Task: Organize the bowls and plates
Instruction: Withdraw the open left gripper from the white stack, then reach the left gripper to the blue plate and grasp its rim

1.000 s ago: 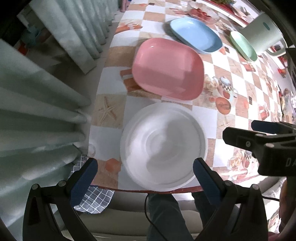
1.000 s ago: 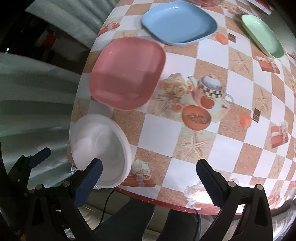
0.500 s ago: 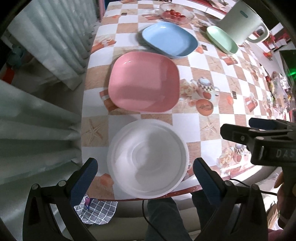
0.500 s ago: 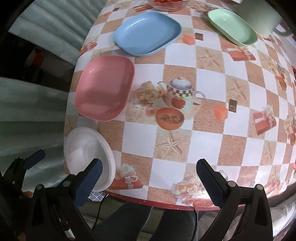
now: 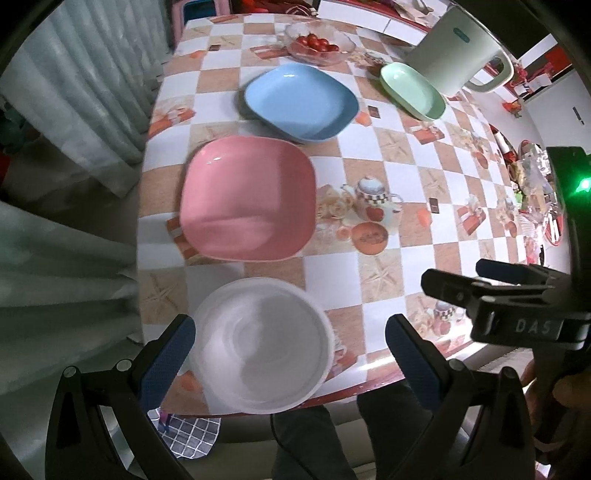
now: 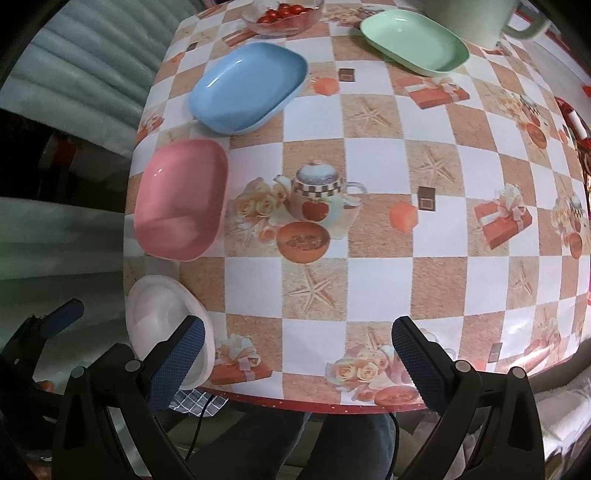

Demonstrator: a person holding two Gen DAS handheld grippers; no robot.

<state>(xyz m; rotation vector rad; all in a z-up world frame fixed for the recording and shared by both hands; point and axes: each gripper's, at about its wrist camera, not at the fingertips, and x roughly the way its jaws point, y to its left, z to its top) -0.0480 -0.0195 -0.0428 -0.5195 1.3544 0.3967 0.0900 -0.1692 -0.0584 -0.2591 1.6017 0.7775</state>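
A white round bowl (image 5: 260, 347) sits at the table's near edge; it also shows in the right wrist view (image 6: 162, 321). Behind it lie a pink plate (image 5: 249, 203) (image 6: 181, 199), a blue plate (image 5: 301, 101) (image 6: 247, 86) and a green plate (image 5: 412, 90) (image 6: 413, 42). My left gripper (image 5: 290, 354) is open and empty, held above the white bowl. My right gripper (image 6: 297, 356) is open and empty above the table's near edge, to the right of the bowl; it also shows in the left wrist view (image 5: 491, 280).
A glass bowl of tomatoes (image 5: 319, 46) (image 6: 282, 14) and a pale kettle (image 5: 458, 55) stand at the far side. The checkered tablecloth (image 6: 376, 280) covers the table. Curtains (image 5: 74, 110) hang at the left. A person's legs (image 5: 310, 443) are below the near edge.
Both grippers have pulled back and up from the table, so more of the far plates, the tomato bowl and the kettle is in view. Nothing was grasped.
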